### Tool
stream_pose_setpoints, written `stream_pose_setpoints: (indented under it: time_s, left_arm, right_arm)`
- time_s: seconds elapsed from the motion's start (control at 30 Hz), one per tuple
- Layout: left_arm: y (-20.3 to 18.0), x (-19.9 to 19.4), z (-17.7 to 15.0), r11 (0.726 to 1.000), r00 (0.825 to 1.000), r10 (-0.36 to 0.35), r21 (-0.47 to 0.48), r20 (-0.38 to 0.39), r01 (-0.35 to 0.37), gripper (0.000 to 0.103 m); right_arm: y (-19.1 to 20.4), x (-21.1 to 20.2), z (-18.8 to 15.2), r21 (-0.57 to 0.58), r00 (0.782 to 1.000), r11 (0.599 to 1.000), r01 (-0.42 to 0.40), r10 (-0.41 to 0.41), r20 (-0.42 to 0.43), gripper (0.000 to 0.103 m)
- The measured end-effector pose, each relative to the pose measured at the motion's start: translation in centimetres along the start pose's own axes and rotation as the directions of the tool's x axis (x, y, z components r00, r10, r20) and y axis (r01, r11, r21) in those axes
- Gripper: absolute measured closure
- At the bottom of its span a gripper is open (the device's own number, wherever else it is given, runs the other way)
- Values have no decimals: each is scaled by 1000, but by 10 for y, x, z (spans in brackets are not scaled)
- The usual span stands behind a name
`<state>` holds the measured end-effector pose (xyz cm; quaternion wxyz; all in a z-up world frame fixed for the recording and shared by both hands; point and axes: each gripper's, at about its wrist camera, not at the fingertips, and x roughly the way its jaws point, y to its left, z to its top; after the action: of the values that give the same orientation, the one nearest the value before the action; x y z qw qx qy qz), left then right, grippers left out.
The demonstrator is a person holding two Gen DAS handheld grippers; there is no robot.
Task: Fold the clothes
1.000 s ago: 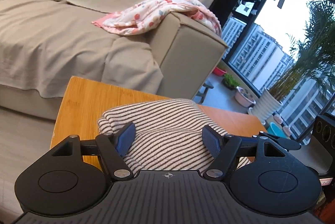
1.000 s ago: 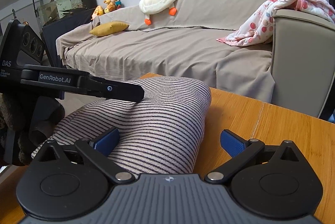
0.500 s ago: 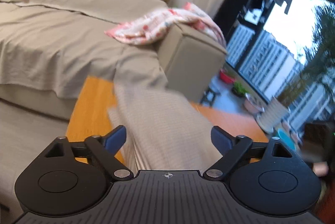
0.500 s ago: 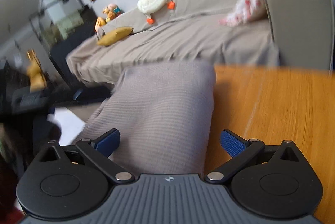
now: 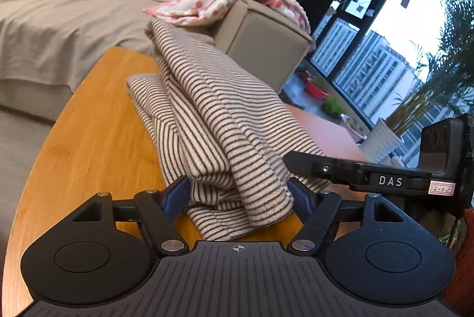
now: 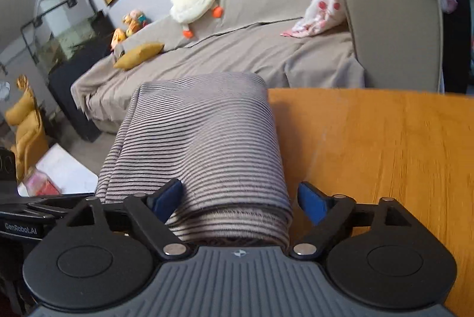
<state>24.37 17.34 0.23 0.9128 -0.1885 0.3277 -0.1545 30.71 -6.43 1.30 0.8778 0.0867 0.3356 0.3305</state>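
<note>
While the striped garment [image 5: 219, 121] lies bunched in several thick layers on the wooden table [image 5: 97, 139], its far end lifted into a ridge that leans toward the sofa [image 5: 74, 8], the left gripper [image 5: 237, 195] has its blue pads spread to either side of the near end of the bundle; the cloth sits between them, and I'd call those fingers released rather than pinching, since there is slack fabric and some table showing at the pads. Moving across, the same garment from the other side reads as a smooth rolled fold running away along the table edge, and the right gripper [image 6: 240, 198] straddles its near end in much the same way, pads apart, the left one against the cloth and the right one standing clear of it. That view is smeared with motion, so I can't be sure how firmly anything is touching there. To my eye the job in hand is squaring up or turning over a fold that is already several layers deep. To do it well, both grippers should bite through all the layers at once, close at matching points on the near edge, then move together at one height so the ridge doesn't twist or spill off the table's left side.
</note>
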Motion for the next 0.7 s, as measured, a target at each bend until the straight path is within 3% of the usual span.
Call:
stream_pose_setpoints:
  time_s: [0.13,0.17,0.3,0.4,0.43,0.57,0.7]
  left_arm:
    - [5,-2,-1,1000,1000,-8,-6,4,8,26]
    - [6,-3,-1,1000,1000,-10,-7,5,10,26]
    - [13,-1,-3,1000,1000,-18,-11,11,18,26]
    - [11,1,-4,1000,1000,4,15,15,-4,24]
    - [10,1,-5,1000,1000,21,17,14,-21,21]
    - [-2,-7,-14,995,995,102,-6,10,-102,12]
    - [-26,-24,-36,983,983,186,2,7,-186,1]
  right_arm:
    - [0,4,-5,-5,999,999,41,-41,-18,18]
    - [0,3,-5,-11,999,999,38,-38,-17,23]
    - [5,5,-10,-23,998,998,59,-60,-11,26]
    - [6,8,-17,-25,997,997,78,-79,-9,20]
    - [7,8,-18,-22,995,995,98,-98,-4,11]
    - [11,-9,-27,9,991,991,137,-137,12,0]
    - [19,-37,-53,-47,979,978,203,-202,23,0]
